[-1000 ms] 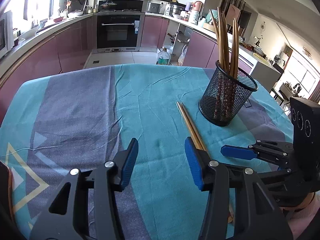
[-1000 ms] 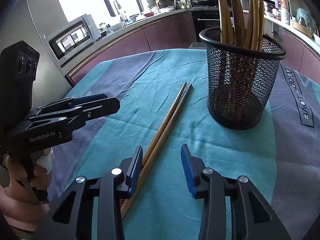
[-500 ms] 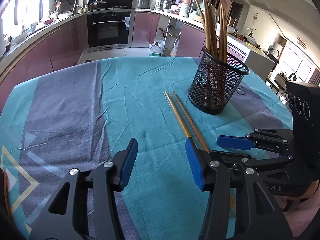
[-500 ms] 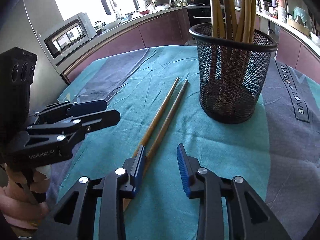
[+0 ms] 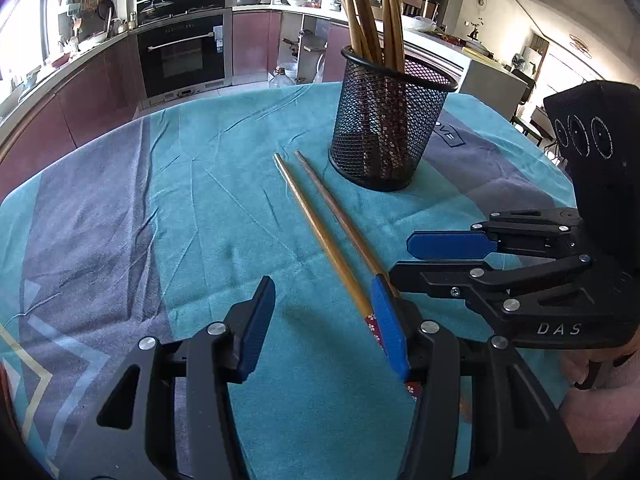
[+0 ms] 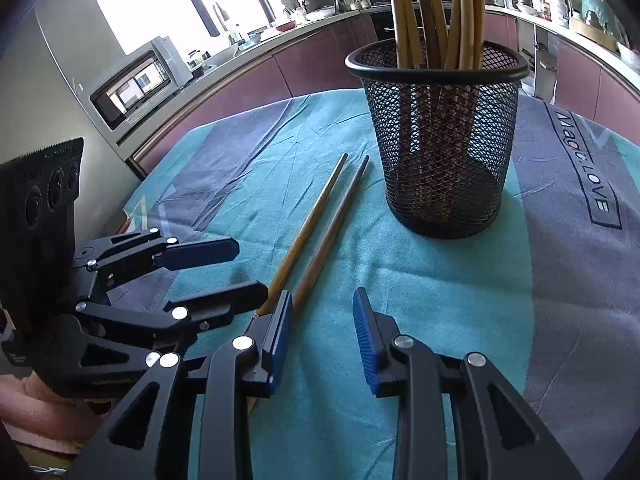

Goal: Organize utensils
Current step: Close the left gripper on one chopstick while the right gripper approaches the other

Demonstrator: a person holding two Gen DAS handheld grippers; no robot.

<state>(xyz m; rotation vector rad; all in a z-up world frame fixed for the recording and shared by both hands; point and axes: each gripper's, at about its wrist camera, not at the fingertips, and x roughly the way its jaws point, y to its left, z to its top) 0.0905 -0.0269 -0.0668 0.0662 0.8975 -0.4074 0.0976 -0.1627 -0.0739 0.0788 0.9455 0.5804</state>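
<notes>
Meanwhile, I hold both grippers, left and right, jaws spread and pinching nothing, low-centre beside two chopsticks on the tablecloth.

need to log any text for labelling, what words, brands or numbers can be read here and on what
"Magic.LOVE" on the tablecloth, printed in a dark outlined band right of the mesh holder.
"DAS" in pale letters on the right gripper body, seen from the left wrist view.
Pale print on the left gripper body, upside down: too blurred to read.
Labels on kitchen counter items: too small to read.
</notes>
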